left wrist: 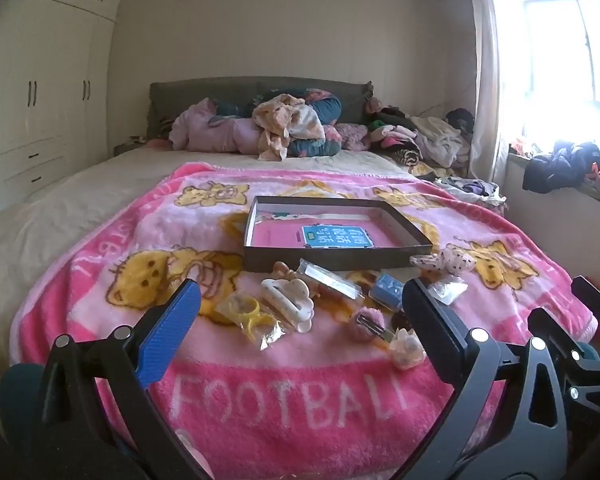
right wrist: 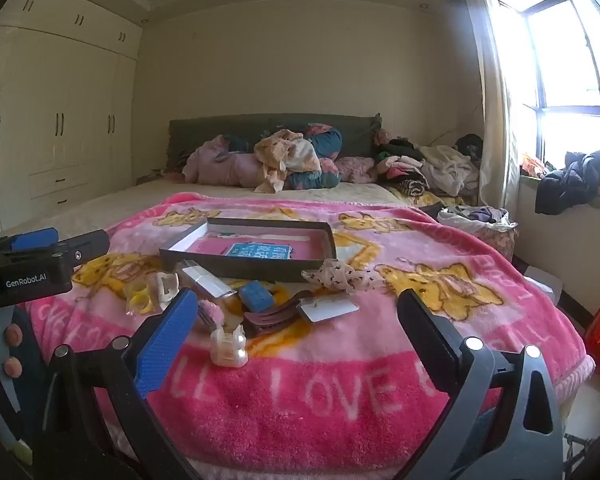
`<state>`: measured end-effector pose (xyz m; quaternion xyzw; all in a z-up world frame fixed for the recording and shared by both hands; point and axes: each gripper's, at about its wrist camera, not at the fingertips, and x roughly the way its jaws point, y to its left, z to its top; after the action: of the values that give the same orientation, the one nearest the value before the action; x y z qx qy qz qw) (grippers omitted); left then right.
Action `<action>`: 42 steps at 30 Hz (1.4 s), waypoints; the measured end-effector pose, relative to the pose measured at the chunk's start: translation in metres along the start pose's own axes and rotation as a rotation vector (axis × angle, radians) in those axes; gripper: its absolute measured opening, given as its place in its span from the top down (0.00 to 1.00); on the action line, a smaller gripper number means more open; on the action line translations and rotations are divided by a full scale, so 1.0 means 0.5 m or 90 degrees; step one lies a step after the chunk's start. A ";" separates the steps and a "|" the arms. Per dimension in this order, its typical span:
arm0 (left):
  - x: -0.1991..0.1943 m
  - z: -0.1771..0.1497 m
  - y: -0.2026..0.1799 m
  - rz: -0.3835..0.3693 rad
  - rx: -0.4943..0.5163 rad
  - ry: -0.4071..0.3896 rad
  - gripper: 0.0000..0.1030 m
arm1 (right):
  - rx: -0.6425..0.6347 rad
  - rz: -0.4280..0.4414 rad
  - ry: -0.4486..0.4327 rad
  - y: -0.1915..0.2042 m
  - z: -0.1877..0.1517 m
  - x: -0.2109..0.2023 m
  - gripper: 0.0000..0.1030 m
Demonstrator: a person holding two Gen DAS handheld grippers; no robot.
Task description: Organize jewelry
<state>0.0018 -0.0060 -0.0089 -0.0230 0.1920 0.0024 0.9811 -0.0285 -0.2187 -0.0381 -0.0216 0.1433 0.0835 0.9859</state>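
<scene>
Hair clips and packets (left wrist: 296, 300) lie scattered before the open tray (left wrist: 260, 258).

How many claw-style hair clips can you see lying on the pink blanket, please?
2 for certain. A white plastic flower-edged claw clip lies left of centre in the pile, beside the yellow ring toy. A dark brown plastic claw clip lies in front of the blue block. Others may be hidden.

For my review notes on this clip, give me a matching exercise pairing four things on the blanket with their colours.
Things:
1. hair claw
2. pompom clip
3. small box
4. ring toy

Colours:
A. blue
B. yellow
C. cream
D. pink

Pairs: 1-C, 2-D, 3-A, 4-B
</scene>
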 end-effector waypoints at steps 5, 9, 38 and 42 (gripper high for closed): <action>-0.002 -0.002 0.001 -0.004 0.003 0.004 0.10 | -0.001 -0.002 -0.002 0.002 -0.001 0.002 0.06; -0.002 -0.005 -0.001 -0.005 0.002 0.007 0.10 | 0.000 -0.002 -0.003 0.000 -0.001 0.002 0.06; 0.007 -0.011 0.005 -0.009 0.002 0.018 0.10 | 0.007 -0.002 -0.003 0.001 -0.003 0.002 0.06; 0.006 -0.010 0.005 -0.008 0.003 0.018 0.10 | 0.007 -0.002 -0.003 0.000 -0.003 0.002 0.06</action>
<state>0.0028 -0.0038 -0.0148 -0.0223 0.2057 -0.0044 0.9783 -0.0277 -0.2187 -0.0396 -0.0166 0.1410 0.0811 0.9865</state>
